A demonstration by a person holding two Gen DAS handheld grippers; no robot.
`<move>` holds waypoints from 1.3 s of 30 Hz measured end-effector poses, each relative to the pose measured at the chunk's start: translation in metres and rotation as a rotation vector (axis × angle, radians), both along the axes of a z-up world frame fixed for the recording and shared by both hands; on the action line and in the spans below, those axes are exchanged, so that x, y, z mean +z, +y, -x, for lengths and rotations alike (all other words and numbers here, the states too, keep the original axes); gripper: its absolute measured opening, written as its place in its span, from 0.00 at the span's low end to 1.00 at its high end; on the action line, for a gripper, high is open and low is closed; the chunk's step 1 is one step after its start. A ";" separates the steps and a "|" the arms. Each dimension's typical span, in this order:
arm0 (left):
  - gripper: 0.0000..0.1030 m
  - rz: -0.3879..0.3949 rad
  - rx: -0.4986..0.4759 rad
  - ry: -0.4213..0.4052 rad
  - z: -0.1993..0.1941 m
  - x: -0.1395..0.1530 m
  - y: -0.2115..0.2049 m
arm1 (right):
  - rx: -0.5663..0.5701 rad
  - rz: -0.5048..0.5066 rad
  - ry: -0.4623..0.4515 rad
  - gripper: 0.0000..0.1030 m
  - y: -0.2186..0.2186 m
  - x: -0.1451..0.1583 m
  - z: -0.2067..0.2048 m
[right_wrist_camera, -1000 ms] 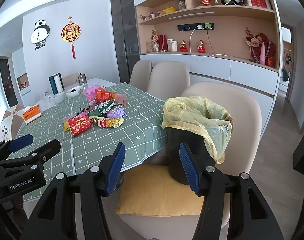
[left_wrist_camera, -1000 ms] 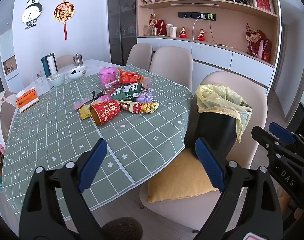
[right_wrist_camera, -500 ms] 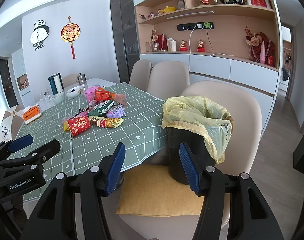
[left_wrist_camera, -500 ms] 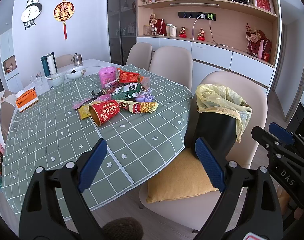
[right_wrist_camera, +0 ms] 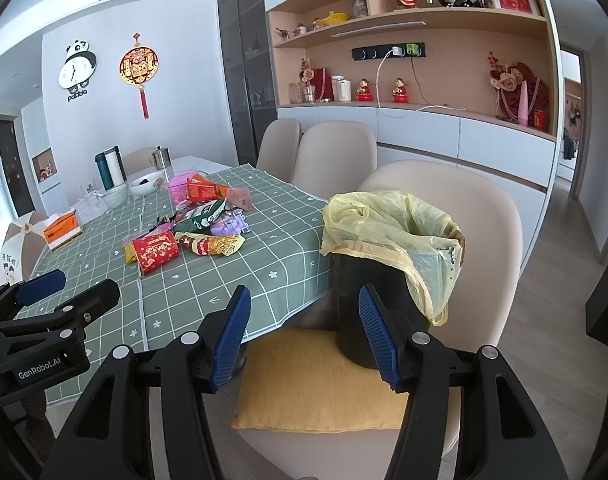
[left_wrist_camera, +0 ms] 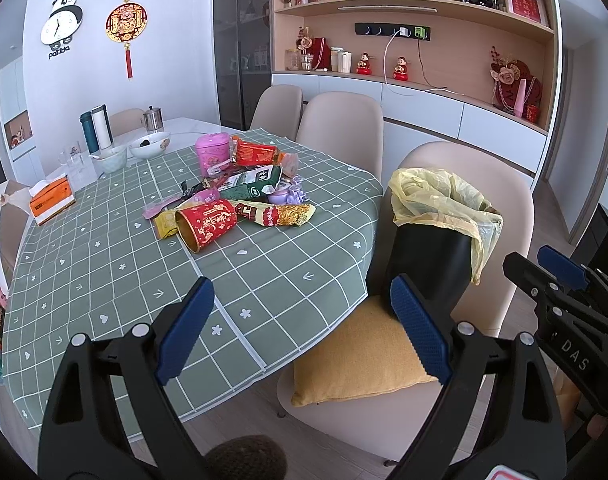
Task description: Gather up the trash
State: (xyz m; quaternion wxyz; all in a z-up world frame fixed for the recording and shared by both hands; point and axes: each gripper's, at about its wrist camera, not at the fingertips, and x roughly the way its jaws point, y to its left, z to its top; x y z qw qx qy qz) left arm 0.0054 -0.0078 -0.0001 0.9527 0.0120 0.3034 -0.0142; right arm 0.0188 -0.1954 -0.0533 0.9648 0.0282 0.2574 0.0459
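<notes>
A heap of trash lies mid-table on the green checked cloth (left_wrist_camera: 116, 280): a red paper cup (left_wrist_camera: 206, 226) on its side, a yellow-red snack wrapper (left_wrist_camera: 278, 215), a green packet (left_wrist_camera: 250, 185), an orange packet (left_wrist_camera: 256, 153) and a pink tub (left_wrist_camera: 211, 153). A black bin (left_wrist_camera: 431, 264) lined with a yellow bag (right_wrist_camera: 387, 220) stands on a yellow cushion (left_wrist_camera: 355, 356) on a beige chair. My left gripper (left_wrist_camera: 300, 330) hangs open above the table's near edge, well short of the heap. My right gripper (right_wrist_camera: 304, 338) is open in front of the bin, nothing between its fingers.
Bowls (left_wrist_camera: 148, 145), flasks (left_wrist_camera: 96, 128), a metal pot (left_wrist_camera: 152, 119) and an orange tissue box (left_wrist_camera: 51, 200) stand at the table's far left. Two more beige chairs (left_wrist_camera: 339, 132) line the far side. Shelves and cabinets fill the back wall.
</notes>
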 end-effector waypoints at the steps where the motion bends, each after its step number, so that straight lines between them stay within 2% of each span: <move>1: 0.83 0.000 0.001 0.000 0.000 0.000 0.000 | -0.001 -0.001 0.000 0.52 -0.001 -0.001 0.000; 21: 0.83 0.021 0.017 0.010 -0.002 -0.003 0.008 | -0.005 0.002 0.002 0.52 0.000 -0.002 0.000; 28: 0.83 0.018 0.033 0.018 -0.016 -0.006 0.017 | 0.000 0.015 0.003 0.52 0.004 -0.001 -0.006; 32: 0.83 0.035 0.036 0.039 -0.042 -0.010 0.043 | 0.010 0.040 0.012 0.52 0.012 -0.003 -0.025; 36: 0.83 0.105 0.033 0.092 -0.084 -0.020 0.091 | 0.036 0.043 0.034 0.52 0.032 -0.004 -0.059; 39: 0.83 0.130 0.057 0.118 -0.117 -0.029 0.135 | 0.045 0.041 0.048 0.52 0.053 -0.004 -0.086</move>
